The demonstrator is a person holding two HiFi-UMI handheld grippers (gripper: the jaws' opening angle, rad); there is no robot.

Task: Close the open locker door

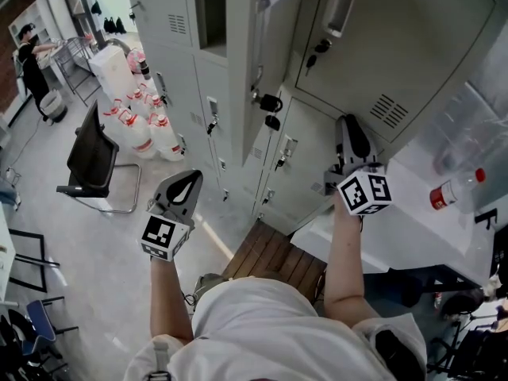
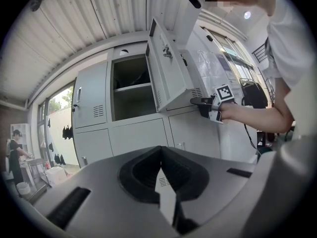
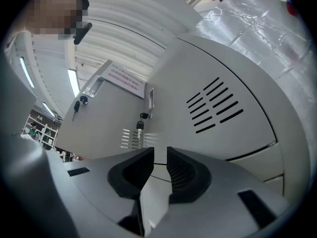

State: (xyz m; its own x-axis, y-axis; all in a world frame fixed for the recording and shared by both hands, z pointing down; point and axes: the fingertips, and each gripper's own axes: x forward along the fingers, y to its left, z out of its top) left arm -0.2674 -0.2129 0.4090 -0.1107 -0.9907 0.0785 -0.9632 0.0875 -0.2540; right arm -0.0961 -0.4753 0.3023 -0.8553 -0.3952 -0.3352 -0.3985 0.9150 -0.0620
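Note:
The open locker door (image 1: 397, 46) is a grey panel with a handle, a key and vent slots (image 1: 389, 109). It swings out from the dark upper compartment (image 2: 131, 93). My right gripper (image 1: 351, 129) rests at the door's lower edge just below the vents; the left gripper view shows that gripper (image 2: 203, 102) at the door's bottom corner. Its jaws stand a little apart against the grey metal, and nothing is pinched between them (image 3: 159, 152). My left gripper (image 1: 189, 182) hangs lower left, away from the lockers, with its jaws together and empty (image 2: 159, 150).
Closed lockers (image 1: 198, 94) line the wall. A black chair (image 1: 95, 153) and white jugs (image 1: 143, 129) stand at the left, and a person (image 1: 32, 62) is far off. A slatted wooden board (image 1: 274, 260) lies below me. A red-capped bottle (image 1: 456, 189) lies at the right.

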